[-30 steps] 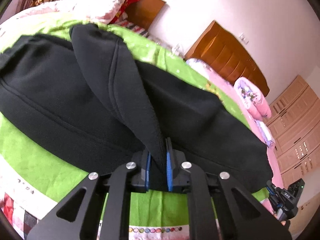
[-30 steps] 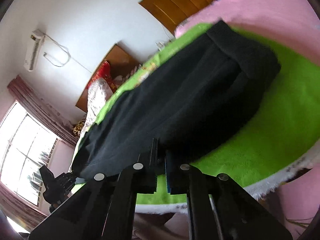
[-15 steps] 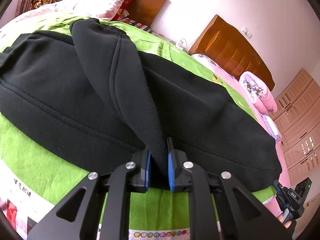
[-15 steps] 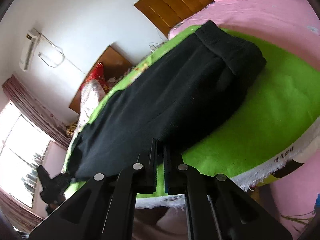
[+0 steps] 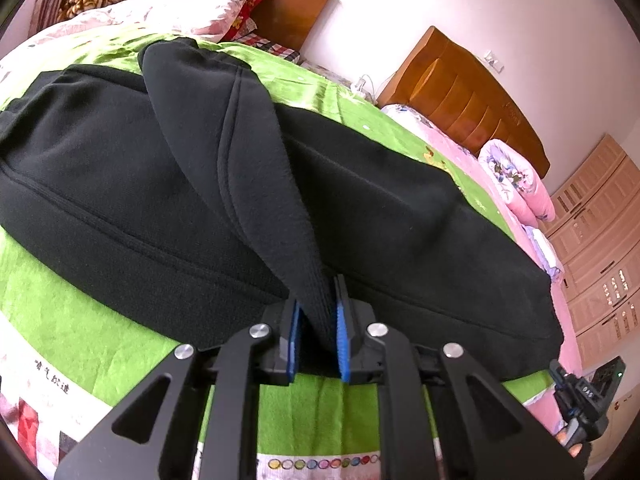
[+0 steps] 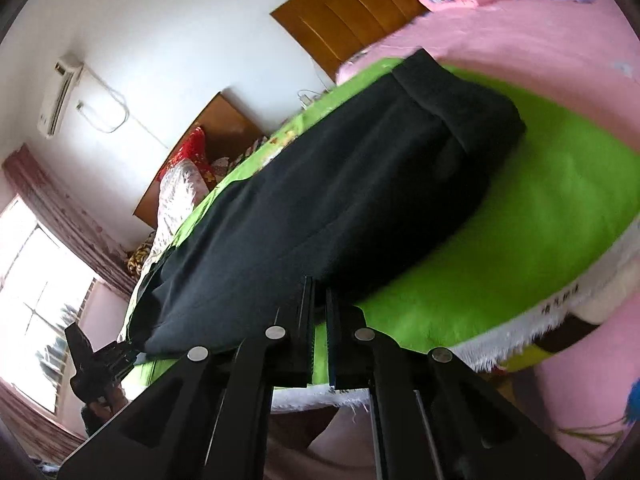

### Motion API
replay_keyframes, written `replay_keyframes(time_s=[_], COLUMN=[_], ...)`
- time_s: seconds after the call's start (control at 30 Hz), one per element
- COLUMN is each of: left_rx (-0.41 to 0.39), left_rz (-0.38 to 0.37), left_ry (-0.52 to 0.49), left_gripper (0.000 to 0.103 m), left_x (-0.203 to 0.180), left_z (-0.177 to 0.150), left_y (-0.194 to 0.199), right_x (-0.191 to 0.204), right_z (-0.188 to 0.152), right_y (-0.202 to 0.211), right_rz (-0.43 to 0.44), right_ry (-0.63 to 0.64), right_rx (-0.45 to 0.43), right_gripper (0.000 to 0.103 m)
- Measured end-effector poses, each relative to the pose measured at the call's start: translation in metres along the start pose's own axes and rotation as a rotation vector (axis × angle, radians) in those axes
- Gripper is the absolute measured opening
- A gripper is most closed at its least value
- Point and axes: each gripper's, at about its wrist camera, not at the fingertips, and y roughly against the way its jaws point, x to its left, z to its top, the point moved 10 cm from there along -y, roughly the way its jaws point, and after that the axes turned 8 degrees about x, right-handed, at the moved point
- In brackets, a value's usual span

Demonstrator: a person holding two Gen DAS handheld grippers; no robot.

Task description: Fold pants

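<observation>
Black pants (image 5: 120,184) lie lengthwise on a green blanket (image 5: 72,312). One strip of the pants rises off the pile and runs down into my left gripper (image 5: 318,312). Its jaws are opening, and the blue pads still hold the cloth between them. In the right wrist view the pants (image 6: 320,184) stretch away from my right gripper (image 6: 319,284), which is shut with its tips at the cloth's near edge. Whether any fabric is pinched there I cannot tell. Each gripper also shows small in the other's view: right gripper (image 5: 580,392), left gripper (image 6: 100,360).
The green blanket (image 6: 540,220) covers a bed with a fringed white edge (image 6: 520,344). Pillows (image 5: 192,4) lie at a wooden headboard (image 5: 280,8). A second, pink bed (image 6: 520,28) stands beside it, with folded quilts (image 5: 516,176) and wardrobes (image 5: 600,220) beyond.
The left jaws have parted slightly around the pants strip. The right wrist view has swung a little; the pants lie much as before.
</observation>
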Motion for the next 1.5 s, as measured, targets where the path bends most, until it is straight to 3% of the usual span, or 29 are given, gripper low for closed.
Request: replay_keyframes(time_s=[0.03, 0.1, 0.13, 0.17, 0.2, 0.23, 0.27, 0.37, 0.47, 0.57, 0.67, 0.73, 0.77, 0.87, 0.93, 1.0, 1.07, 1.17, 1.27, 1.33, 1.37, 1.4, 1.43, 1.5], left_rx=[-0.005, 0.000, 0.012, 0.015, 0.003, -0.040, -0.090, -0.171, -0.198, -0.148, -0.069, -0.001, 0.011, -0.011, -0.068, -0.115, -0.088, 0.023, 0.089, 0.168, 0.173, 0.160, 0.131, 0.002], left_rz=[-0.007, -0.018, -0.028, -0.035, -0.027, 0.018, 0.064, 0.064, 0.011, 0.058, 0.136, 0.165, 0.137, 0.115, 0.133, 0.203, 0.258, 0.347, 0.456, 0.525, 0.534, 0.514, 0.481, 0.425], left_ry=[0.002, 0.000, -0.010, -0.017, -0.019, -0.014, -0.008, -0.005, -0.042, -0.104, -0.130, -0.093, -0.075, -0.063, -0.054, -0.045, -0.084, -0.129, -0.143, -0.150, -0.156, -0.164, -0.163, -0.113], left_gripper=[0.018, 0.021, 0.031, 0.041, 0.068, 0.081, 0.081, 0.081, 0.086, 0.086, 0.086, 0.086, 0.086, 0.086, 0.088, 0.093, 0.096, 0.092, 0.075, 0.039, 0.039, 0.028, 0.010, 0.006], left_x=[0.000, -0.001, -0.002, -0.003, -0.002, 0.005, 0.012, 0.015, -0.007, -0.027, -0.027, -0.009, -0.004, 0.001, 0.002, 0.004, 0.002, 0.009, 0.030, 0.053, 0.056, 0.056, 0.055, 0.054], left_z=[0.000, 0.000, 0.000, 0.001, 0.003, 0.008, 0.014, 0.027, 0.036, 0.033, 0.021, 0.008, 0.005, 0.011, 0.034, 0.066, 0.089, 0.116, 0.138, 0.144, 0.144, 0.146, 0.146, 0.149], left_y=[-0.001, -0.001, 0.001, 0.005, 0.011, 0.024, 0.039, 0.071, 0.079, 0.052, 0.016, -0.003, -0.003, 0.018, 0.039, 0.050, 0.037, -0.009, -0.042, -0.062, -0.064, -0.061, -0.053, -0.024], right_x=[-0.007, -0.013, -0.013, -0.009, -0.007, -0.002, 0.004, 0.033, 0.058, 0.057, 0.024, 0.024, 0.024, 0.029, 0.043, 0.060, 0.079, 0.105, 0.112, 0.112, 0.112, 0.112, 0.118, 0.122], right_z=[-0.005, -0.008, -0.008, -0.008, -0.007, -0.002, 0.005, 0.029, 0.051, 0.056, 0.038, 0.031, 0.029, 0.039, 0.054, 0.065, 0.071, 0.060, 0.046, 0.043, 0.040, 0.040, 0.035, 0.035], right_y=[-0.010, -0.010, -0.009, -0.007, -0.003, 0.007, 0.017, 0.041, 0.029, -0.011, -0.048, -0.051, -0.053, -0.043, -0.036, -0.034, -0.040, -0.056, -0.070, -0.074, -0.075, -0.078, -0.080, -0.082], right_rz=[-0.007, 0.033, 0.036, 0.030, 0.017, -0.015, -0.029, -0.095, -0.163, -0.241, -0.361, -0.374, -0.382, -0.328, -0.270, -0.239, -0.217, -0.169, -0.185, -0.180, -0.173, -0.168, -0.169, -0.166], right_ry=[-0.016, -0.054, -0.059, -0.054, -0.047, -0.026, 0.004, 0.156, 0.278, 0.314, 0.310, 0.383, 0.385, 0.301, 0.280, 0.302, 0.327, 0.366, 0.422, 0.411, 0.403, 0.403, 0.408, 0.421], right_rx=[0.038, 0.033, 0.045, 0.069, 0.078, 0.066, 0.024, -0.095, -0.154, -0.103, 0.019, -0.010, 0.012, 0.024, -0.020, -0.059, -0.067, -0.025, 0.019, 0.043, 0.055, 0.065, 0.066, 0.069], right_gripper=[0.004, 0.001, 0.004, 0.018, 0.041, 0.058, 0.078, 0.078, 0.081, 0.085, 0.086, 0.088, 0.088, 0.088, 0.088, 0.088, 0.088, 0.088, 0.088, 0.088, 0.088, 0.088, 0.088, 0.088])
